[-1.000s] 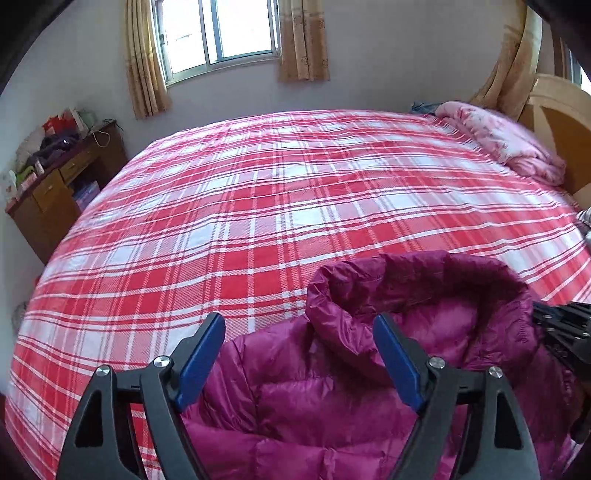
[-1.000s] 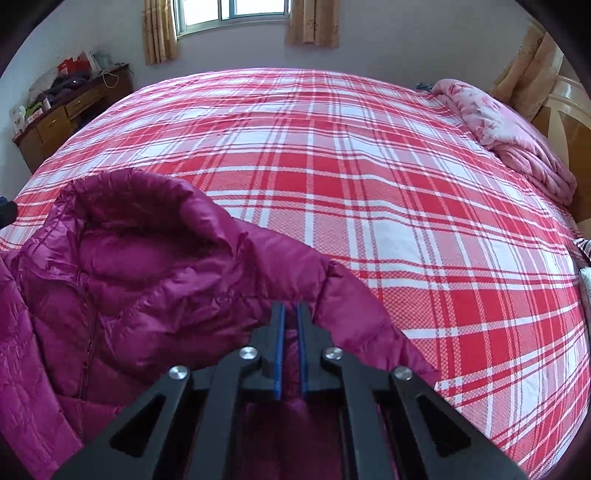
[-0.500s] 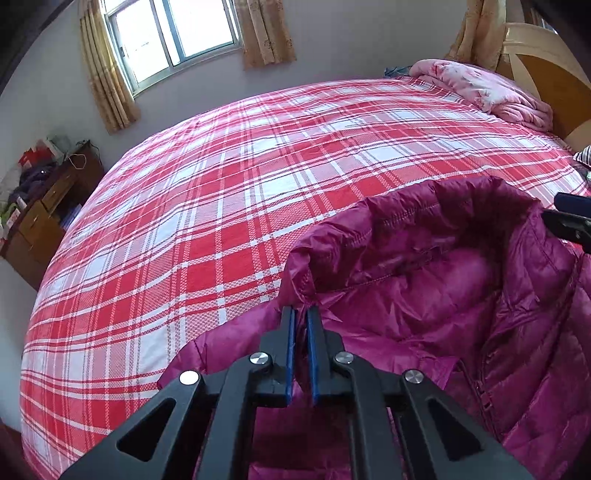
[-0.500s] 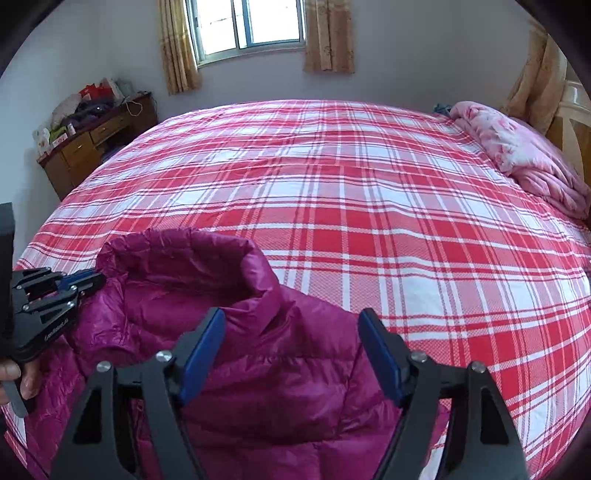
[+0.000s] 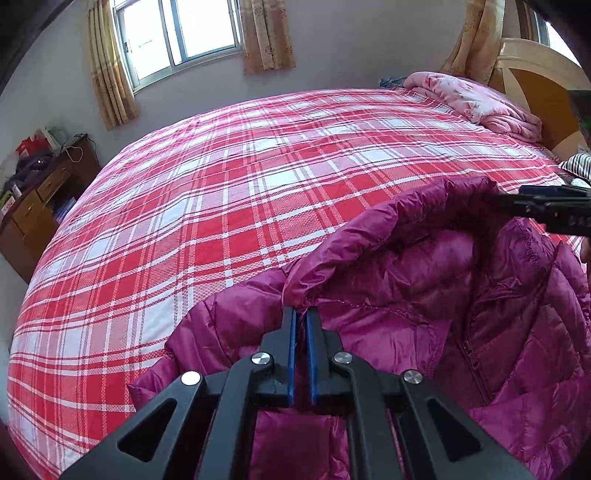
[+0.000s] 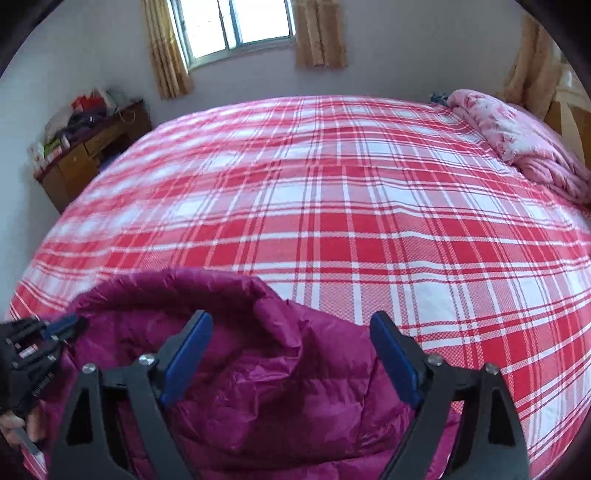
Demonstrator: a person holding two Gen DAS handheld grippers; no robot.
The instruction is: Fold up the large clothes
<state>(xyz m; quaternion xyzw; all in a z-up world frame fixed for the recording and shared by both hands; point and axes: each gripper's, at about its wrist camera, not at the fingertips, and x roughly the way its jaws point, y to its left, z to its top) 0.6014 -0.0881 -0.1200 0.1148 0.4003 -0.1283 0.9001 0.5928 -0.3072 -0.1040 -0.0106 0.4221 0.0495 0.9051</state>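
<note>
Magenta puffer jacket (image 5: 424, 295) is lying on the plaid bed (image 5: 258, 184); left tool (image 5: 301, 321) is pinching its collar while the right tool (image 6: 291, 354), jaws spread and just narrowing, is hovering over it.

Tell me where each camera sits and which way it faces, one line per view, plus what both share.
Left wrist: rides on the left gripper, angled down across the bed; jaws shut on the magenta jacket beside its collar; right gripper at right edge.
Right wrist: rides on the right gripper, same heading; jaws open over the jacket, just been closing; left gripper at left.
Shared: jacket, bed, window, pink quilt.
</note>
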